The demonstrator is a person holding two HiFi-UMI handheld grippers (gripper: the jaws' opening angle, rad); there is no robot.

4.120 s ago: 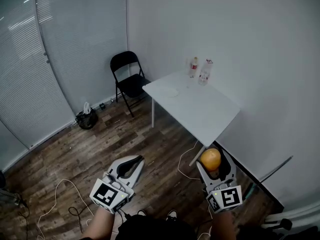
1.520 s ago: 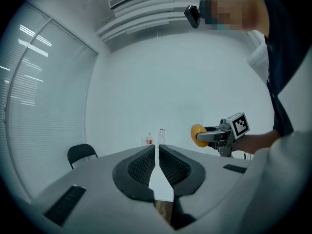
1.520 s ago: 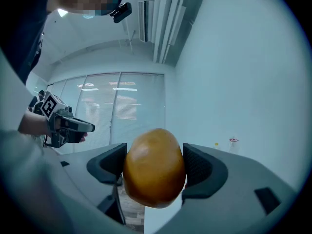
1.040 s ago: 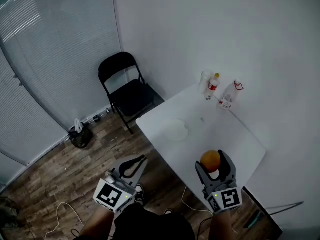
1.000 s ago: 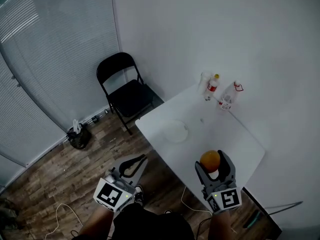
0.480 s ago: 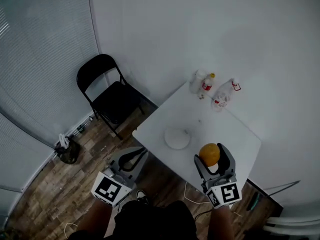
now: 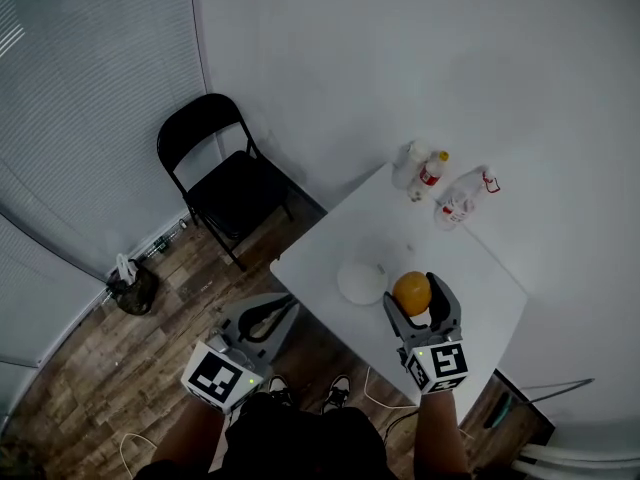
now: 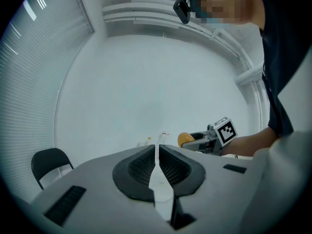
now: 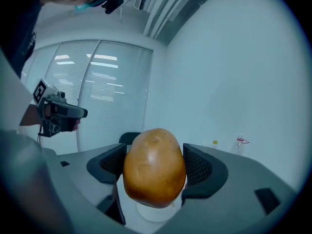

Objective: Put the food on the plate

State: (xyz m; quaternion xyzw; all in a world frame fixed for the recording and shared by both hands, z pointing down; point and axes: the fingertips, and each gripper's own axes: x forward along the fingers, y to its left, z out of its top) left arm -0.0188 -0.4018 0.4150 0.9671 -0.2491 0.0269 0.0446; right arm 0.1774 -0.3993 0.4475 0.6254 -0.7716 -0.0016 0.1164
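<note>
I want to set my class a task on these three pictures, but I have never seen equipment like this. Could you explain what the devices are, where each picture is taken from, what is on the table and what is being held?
There is no robot here: a person holds a hand-held gripper in each hand. The head view comes from a camera on the person's head, looking down. The other two cameras ride on the grippers and look along their jaws. The left gripper has its jaws closed on nothing and hangs over the wooden floor, off the table. The right gripper clamps an orange-brown, potato-like piece of food over the white table; from above it appears just beside a small white plate. Plastic bottles stand at the table's far edge, by the wall. A black folding chair stands nearby.
</note>
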